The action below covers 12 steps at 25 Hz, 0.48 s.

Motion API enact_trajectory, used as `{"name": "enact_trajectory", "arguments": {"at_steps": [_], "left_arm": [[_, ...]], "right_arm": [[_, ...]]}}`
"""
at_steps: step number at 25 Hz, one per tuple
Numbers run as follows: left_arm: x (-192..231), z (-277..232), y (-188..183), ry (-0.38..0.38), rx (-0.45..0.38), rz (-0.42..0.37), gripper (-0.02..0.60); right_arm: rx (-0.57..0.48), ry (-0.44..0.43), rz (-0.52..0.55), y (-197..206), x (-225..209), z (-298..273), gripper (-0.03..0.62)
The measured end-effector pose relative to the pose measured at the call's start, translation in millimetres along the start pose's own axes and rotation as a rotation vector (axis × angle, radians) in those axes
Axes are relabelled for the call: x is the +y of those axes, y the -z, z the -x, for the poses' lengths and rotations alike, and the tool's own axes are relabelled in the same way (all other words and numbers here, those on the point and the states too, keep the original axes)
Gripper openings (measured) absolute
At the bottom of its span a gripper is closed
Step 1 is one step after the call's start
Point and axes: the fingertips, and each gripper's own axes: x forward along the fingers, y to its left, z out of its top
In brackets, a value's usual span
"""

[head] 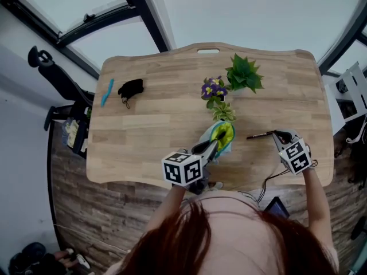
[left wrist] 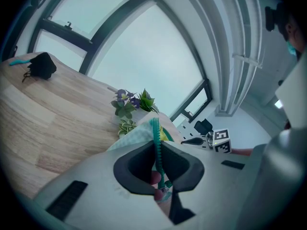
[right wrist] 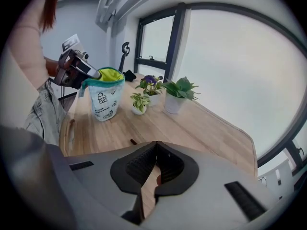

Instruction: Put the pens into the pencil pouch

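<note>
"Teal-and-white pouch (head: 222,135) first: where is it?"

"Right at the left gripper (left wrist: 158,152). It stands upright on the wooden tabletop (head: 149,125), mouth open, yellow-green lining showing, and its near rim runs straight into that gripper."

"So the gripper has hold of it?"

"Yes. The jaws are nearly together, pinched on the green zipper (left wrist: 155,131) at the rim. The fabric rises just beyond the pads."

"And the pen?"

"A dark pen (head: 259,135) is clamped in the right gripper (right wrist: 156,157), whose jaws are pressed closed. It sticks out sideways from the tips, toward the pouch. Its free end is close to the pouch but apart from it. In the right gripper view only a short dark stub shows beside the pads."

"How do the two grippers stand to each other?"

"Side by side near the front edge, with the pouch between them, closer to the left one. The right gripper tilts down toward the wood."

"Anything farther off?"

"Just beyond the left gripper and the pouch there are three pots. A small pale-leaved plant (head: 223,112) is nearest, a purple-flowered plant (head: 213,89) is behind it, and a bigger green plant (head: 243,73) is farthest. Well away to the left gripper's far left lie a blue pen (head: 107,92) and, beside it, a black crumpled thing (head: 131,89) I cannot identify."
</note>
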Motion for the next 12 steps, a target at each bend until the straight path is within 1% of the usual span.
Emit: {"name": "enact_trajectory", "arguments": {"at_steps": [9, 12], "left_arm": [[1.6, -3.2, 2.0, -0.01, 0.007, 0.004, 0.019], [2.5, -4.6, 3.9, -0.013, 0.015, 0.003, 0.018]], "right_arm": [[0.099, -0.018, -0.004, 33.4, -15.7, -18.6, 0.002], [0.126, -0.038, 0.015, 41.4, -17.2, -24.5, 0.003]]}}
